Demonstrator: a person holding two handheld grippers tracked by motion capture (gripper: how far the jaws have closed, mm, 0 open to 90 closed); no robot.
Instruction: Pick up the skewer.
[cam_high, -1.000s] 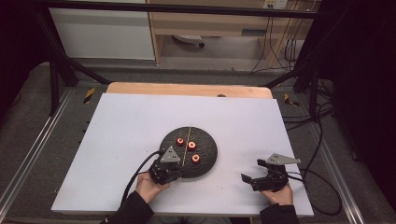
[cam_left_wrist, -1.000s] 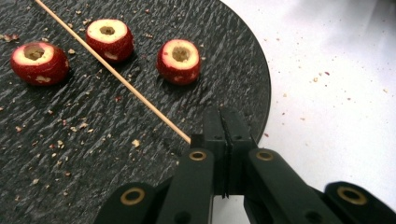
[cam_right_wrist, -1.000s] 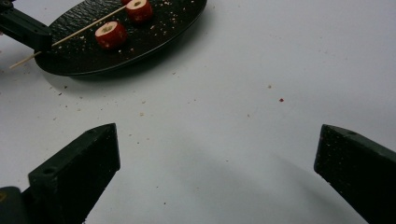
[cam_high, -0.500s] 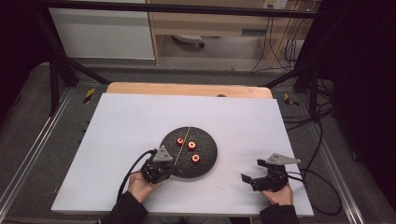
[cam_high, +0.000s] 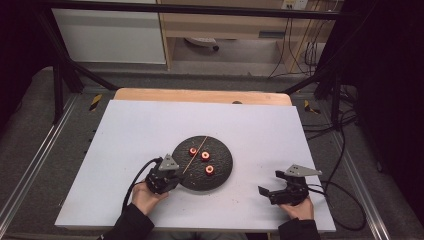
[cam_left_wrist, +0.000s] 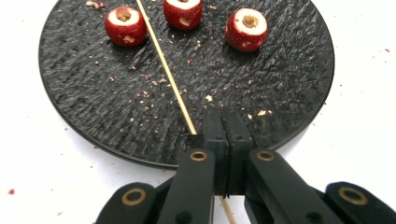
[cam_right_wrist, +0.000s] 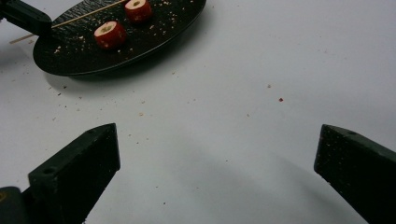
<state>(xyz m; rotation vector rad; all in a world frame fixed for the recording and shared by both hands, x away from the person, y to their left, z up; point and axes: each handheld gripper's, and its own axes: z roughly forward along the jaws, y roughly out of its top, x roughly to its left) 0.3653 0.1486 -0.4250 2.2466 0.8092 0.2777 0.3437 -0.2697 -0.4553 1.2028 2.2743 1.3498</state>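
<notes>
The left gripper (cam_left_wrist: 227, 122) is clamped on the skewer (cam_left_wrist: 164, 70); the right gripper (cam_right_wrist: 217, 154) stands apart. The thin skewer may slip or snap when pushed into a fruit piece (cam_left_wrist: 125, 25).

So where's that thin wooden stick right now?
The stick lies slantwise across the black plate, between two of the red fruit pieces. Its near end pokes past the plate's edge beside the shut left tongs.

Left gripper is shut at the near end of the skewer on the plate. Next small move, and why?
Probably lift the skewer a little off the black plate. The left gripper looks shut on its near end, and the stick lies flat between the three red fruit pieces, so it must rise before it can be aimed at one. The right gripper rests open on the table, free to steady a piece.
</notes>
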